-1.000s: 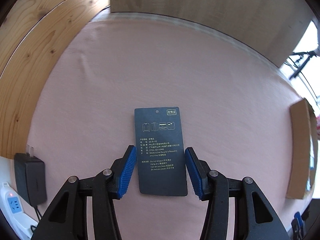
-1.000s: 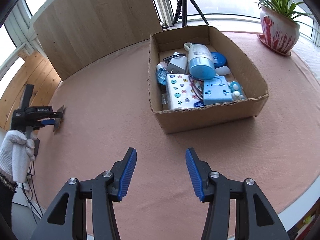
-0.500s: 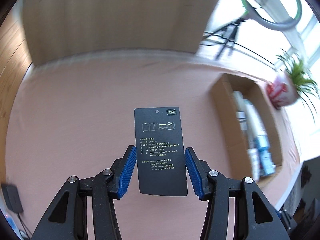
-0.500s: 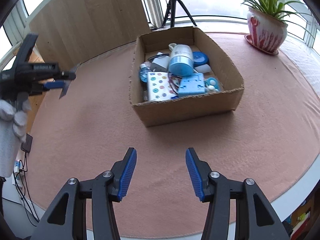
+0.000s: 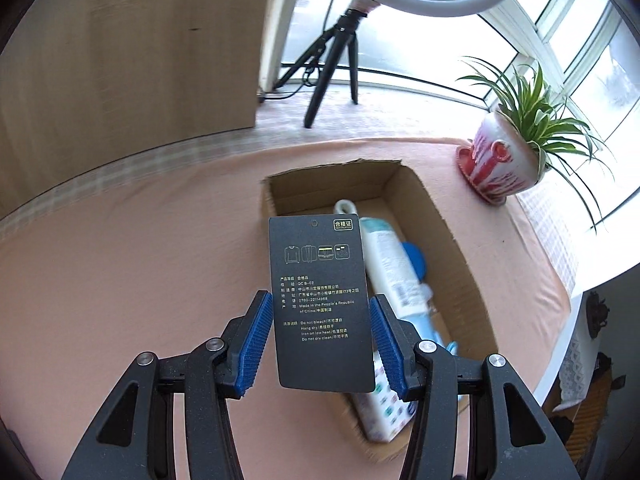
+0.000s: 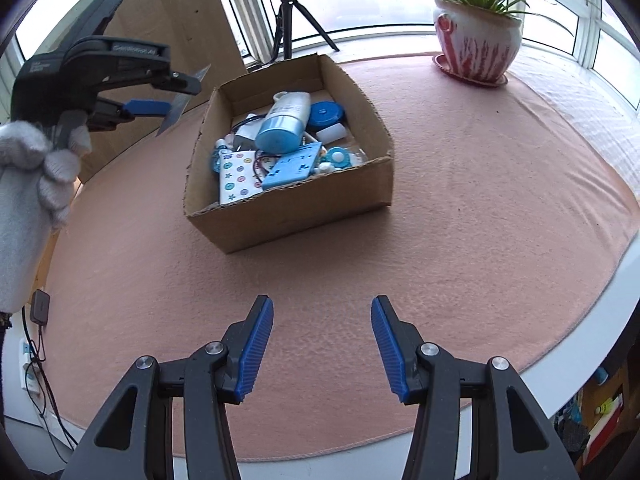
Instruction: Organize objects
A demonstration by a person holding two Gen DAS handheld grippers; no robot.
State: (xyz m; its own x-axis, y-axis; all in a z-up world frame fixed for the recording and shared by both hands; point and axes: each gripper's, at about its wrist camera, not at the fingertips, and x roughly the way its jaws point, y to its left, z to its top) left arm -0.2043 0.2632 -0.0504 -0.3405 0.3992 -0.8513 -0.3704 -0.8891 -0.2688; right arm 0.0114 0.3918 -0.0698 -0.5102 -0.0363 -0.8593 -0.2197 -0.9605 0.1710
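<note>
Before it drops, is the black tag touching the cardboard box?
Apart. The right wrist view shows the black tag held in the air, left of the cardboard box.

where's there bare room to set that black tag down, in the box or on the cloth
The box is crowded, with only a bare strip along its far wall. The pink cloth is bare between the box and the plant pot, and in front of the box toward the right gripper.

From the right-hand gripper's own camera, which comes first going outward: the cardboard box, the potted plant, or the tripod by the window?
Measured from the right gripper, with its jaws open and empty:
1. Cardboard box, straight ahead and slightly left on the pink cloth.
2. Potted plant, far right by the window.
3. Tripod, behind the box, at the window.
The plant and tripod are close to call.
</note>
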